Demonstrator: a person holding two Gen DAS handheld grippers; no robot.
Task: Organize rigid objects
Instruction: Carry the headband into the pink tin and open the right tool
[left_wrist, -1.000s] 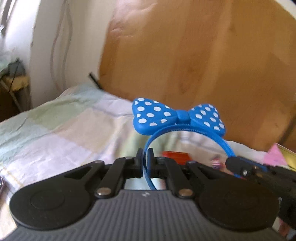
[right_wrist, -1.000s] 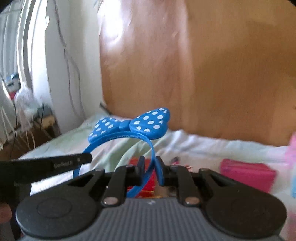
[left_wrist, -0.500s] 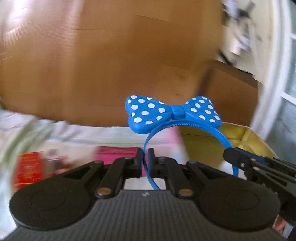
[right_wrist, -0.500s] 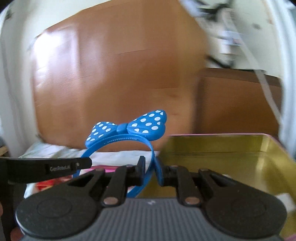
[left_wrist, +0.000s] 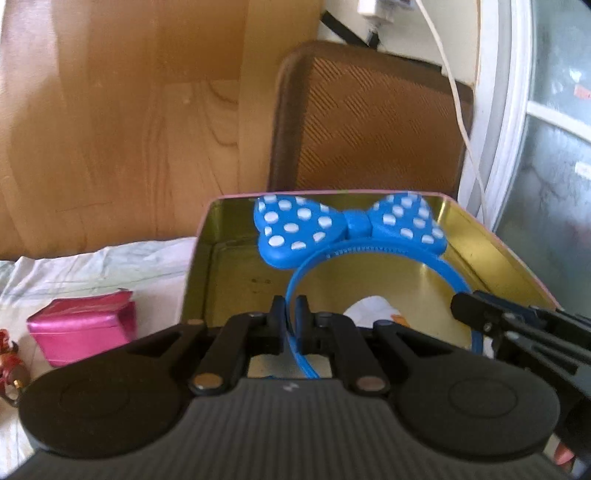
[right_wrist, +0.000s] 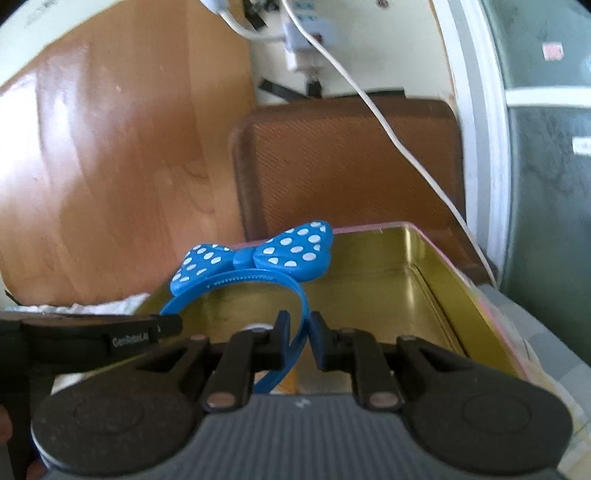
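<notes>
A blue headband with a white-dotted bow (left_wrist: 351, 225) (right_wrist: 255, 258) hangs over an open tin, gold inside with a pink rim (left_wrist: 207, 229) (right_wrist: 436, 295). My left gripper (left_wrist: 290, 306) is shut on one leg of the band. My right gripper (right_wrist: 299, 321) has the other leg between its pads; its jaws are starting to open, and the band still sits pinched there. Each gripper shows in the other's view: the right one (left_wrist: 476, 306) at the right edge, the left one (right_wrist: 170, 325) at the left. A small white and orange item (left_wrist: 373, 310) lies on the tin's floor.
The tin rests on a pale bed sheet (left_wrist: 92, 266). A shiny pink box (left_wrist: 81, 325) and a small red item (left_wrist: 9, 350) lie to its left. Behind stand a wooden headboard (left_wrist: 110, 129) and a brown panel (left_wrist: 369, 122). A white cable (left_wrist: 461, 110) hangs beside a window frame (left_wrist: 517, 166).
Both grippers have swung to the right across the bed with the headband held between them. The open tin has come into view, and the bow now hangs over it.
</notes>
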